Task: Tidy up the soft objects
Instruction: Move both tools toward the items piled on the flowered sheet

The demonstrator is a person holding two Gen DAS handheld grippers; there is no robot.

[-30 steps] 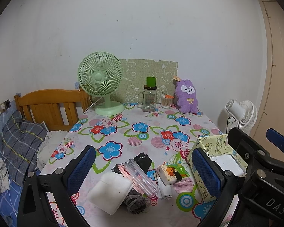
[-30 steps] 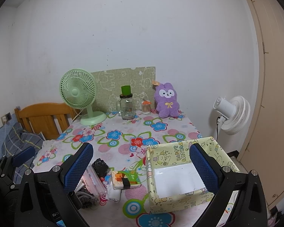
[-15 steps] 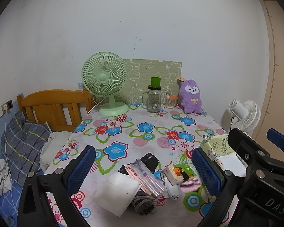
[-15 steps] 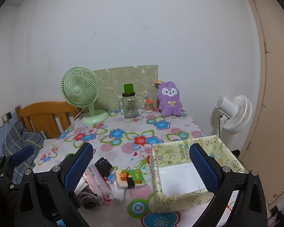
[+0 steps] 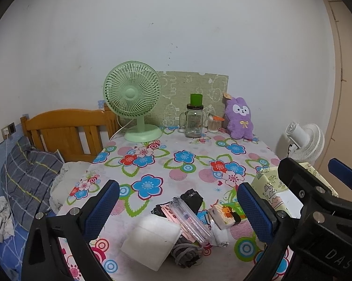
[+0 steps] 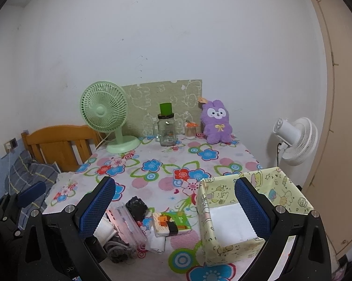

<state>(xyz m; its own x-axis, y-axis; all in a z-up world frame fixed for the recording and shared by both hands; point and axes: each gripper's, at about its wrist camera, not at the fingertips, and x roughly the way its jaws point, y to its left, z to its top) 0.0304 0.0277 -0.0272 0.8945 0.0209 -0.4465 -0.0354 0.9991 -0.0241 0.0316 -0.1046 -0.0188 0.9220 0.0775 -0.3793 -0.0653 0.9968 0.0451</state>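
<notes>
A pile lies near the front edge of the flowered table: a white soft block [image 5: 152, 241], a clear pink case [image 5: 187, 220], a black crumpled piece [image 5: 191, 199], a grey knit bundle [image 5: 185, 255] and a printed tissue pack [image 5: 225, 215]. My left gripper [image 5: 178, 210] hovers open above and in front of this pile, apart from it. To the right stands a yellow patterned box [image 6: 206, 210] with a white bottom. My right gripper [image 6: 173, 208] is open too, held over the gap between the tissue pack [image 6: 171, 221] and the box. A purple plush [image 6: 217, 123] sits at the back.
At the back stand a green fan [image 5: 132, 93], a glass jar with a green lid [image 5: 194, 121] and a small cup of sticks [image 5: 214, 125]. A wooden bed frame [image 5: 65, 131] and bedding lie left of the table. A white floor fan [image 6: 295, 140] and a door are on the right.
Both views have shifted slightly, so the table's objects sit a little further right in frame. Both grippers stay open and nothing on the table has moved.
</notes>
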